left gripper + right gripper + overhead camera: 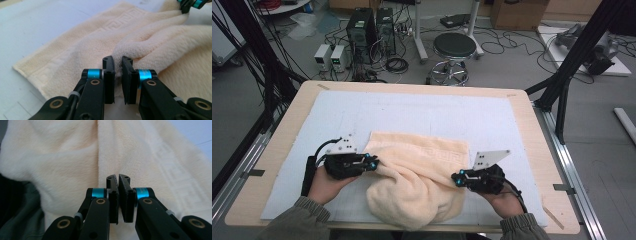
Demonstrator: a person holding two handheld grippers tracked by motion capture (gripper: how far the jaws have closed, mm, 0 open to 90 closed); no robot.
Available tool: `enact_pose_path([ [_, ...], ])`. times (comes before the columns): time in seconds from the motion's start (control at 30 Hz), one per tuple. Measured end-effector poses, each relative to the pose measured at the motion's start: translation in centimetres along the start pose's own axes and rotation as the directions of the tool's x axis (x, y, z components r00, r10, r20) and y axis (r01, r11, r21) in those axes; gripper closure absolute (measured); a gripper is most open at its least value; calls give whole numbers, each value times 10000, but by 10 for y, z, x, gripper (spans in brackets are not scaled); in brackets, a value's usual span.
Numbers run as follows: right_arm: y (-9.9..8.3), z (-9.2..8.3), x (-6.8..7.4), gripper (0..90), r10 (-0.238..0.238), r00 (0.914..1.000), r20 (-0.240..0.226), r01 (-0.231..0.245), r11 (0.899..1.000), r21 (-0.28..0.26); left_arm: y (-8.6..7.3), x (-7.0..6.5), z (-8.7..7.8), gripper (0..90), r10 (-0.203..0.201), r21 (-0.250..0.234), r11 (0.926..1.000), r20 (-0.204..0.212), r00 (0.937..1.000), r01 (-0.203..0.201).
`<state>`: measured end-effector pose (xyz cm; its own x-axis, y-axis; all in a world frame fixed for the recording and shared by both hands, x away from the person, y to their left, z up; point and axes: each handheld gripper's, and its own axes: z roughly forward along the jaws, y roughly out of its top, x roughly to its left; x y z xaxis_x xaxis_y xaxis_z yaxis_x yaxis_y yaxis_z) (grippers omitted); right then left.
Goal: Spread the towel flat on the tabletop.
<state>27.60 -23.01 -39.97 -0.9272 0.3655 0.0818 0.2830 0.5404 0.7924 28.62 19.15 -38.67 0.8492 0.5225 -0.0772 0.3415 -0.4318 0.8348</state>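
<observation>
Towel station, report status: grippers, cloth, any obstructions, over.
Left gripper shut on towel. Right gripper shut on its opposite side. Towel bunched, partly lifted off the mat. Nothing in the way.

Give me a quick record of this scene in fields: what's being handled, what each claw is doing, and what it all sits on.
item: cream towel, bunched in the middle
left claw: shut on the towel's left side
right claw: shut on the towel's right side
surface: pale blue mat on a wooden table
towel position: partly hanging over the table's near edge

Soft even light from overhead, my high view dim and cool, towel point(160, 35) blurred far off, faint shadows
</observation>
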Motion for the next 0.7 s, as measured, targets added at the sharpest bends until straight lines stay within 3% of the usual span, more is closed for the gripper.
enact_pose_path([
  [0.13, -9, 10, 10, 842, 318, 9973, -659, -307, 9994, 178, -16, -5, -7, 810, -242, 229, 9995, 501, 9985, 230],
  [0.27, 1, 1, 9, 708, 335, 9968, -720, -354, 9990, -254, -14, -3, -17, 717, -353, -245, 9990, 810, 9961, 374],
  [0.43, 11, -11, 0, 617, 323, 9988, -374, -350, 9966, -745, -5, 6, -26, 578, -378, -720, 9965, 747, 9965, 432],
  [0.5, 15, -18, -11, 574, 459, 9989, 1, -456, 9913, -1232, 0, 16, -31, 552, -477, -1223, 9910, 535, 9974, 539],
  [0.57, 16, -20, -20, 569, 518, 9978, 405, -455, 9885, -1443, 1, 22, -29, 539, -542, -1342, 9892, 325, 9980, 581],
  [0.7, 17, -11, -39, 534, 707, 9916, 1087, -559, 9895, -1330, 0, 42, -11, 531, -717, -1179, 9908, -345, 9968, 671],
])
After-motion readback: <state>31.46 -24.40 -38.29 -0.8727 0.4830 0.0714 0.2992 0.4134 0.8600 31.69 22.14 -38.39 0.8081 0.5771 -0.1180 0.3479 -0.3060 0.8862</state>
